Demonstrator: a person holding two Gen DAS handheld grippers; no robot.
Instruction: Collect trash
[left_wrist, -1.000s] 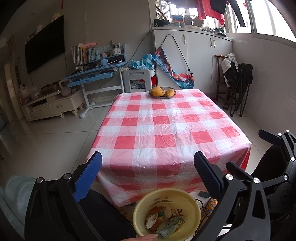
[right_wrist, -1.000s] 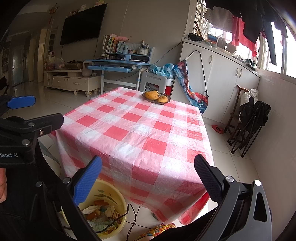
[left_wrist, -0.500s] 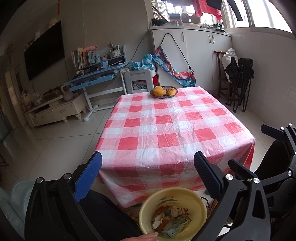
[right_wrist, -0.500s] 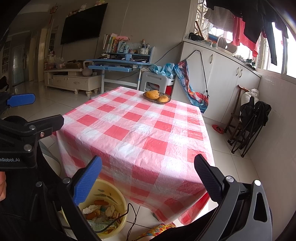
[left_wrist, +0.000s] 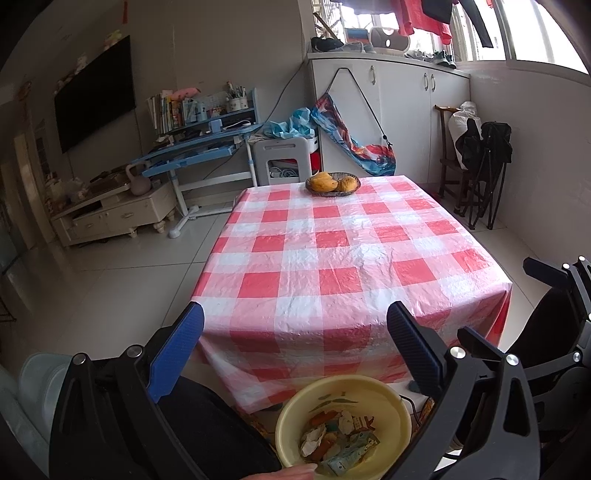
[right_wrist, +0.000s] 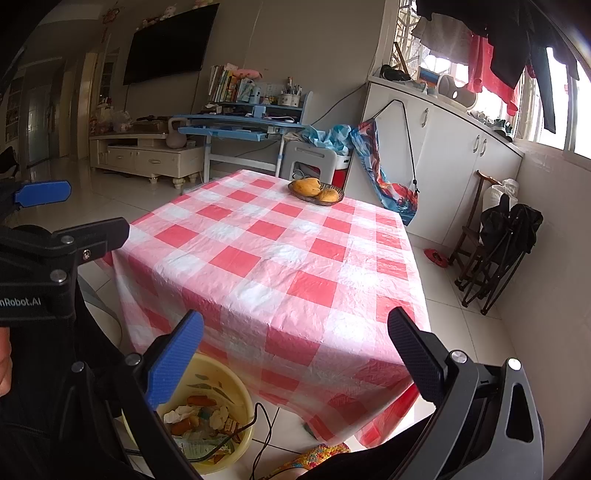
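Both grippers hang above the near edge of a desk covered with a red-and-white checked cloth. The left gripper has its jaws released and wide apart, with nothing between them; its blue pad stands on one side and its black pad on the other. The right gripper is the same, jaws spread and empty.

On the floor, just in front of the desk and below both grippers, sits a yellow basin. The trash lies inside it: crumpled white paper, orange scraps and a printed wrapper, heaped at the bottom. In the right wrist view the basin shows part hidden behind the blue pad, and a black cable trails over its rim onto the tiles.

At the far end of the desk a shallow dark basket holds two yellow-orange fruits. The rest of the cloth is bare. A fingertip shows at the bottom edge of the left wrist view, touching the basin's near rim.
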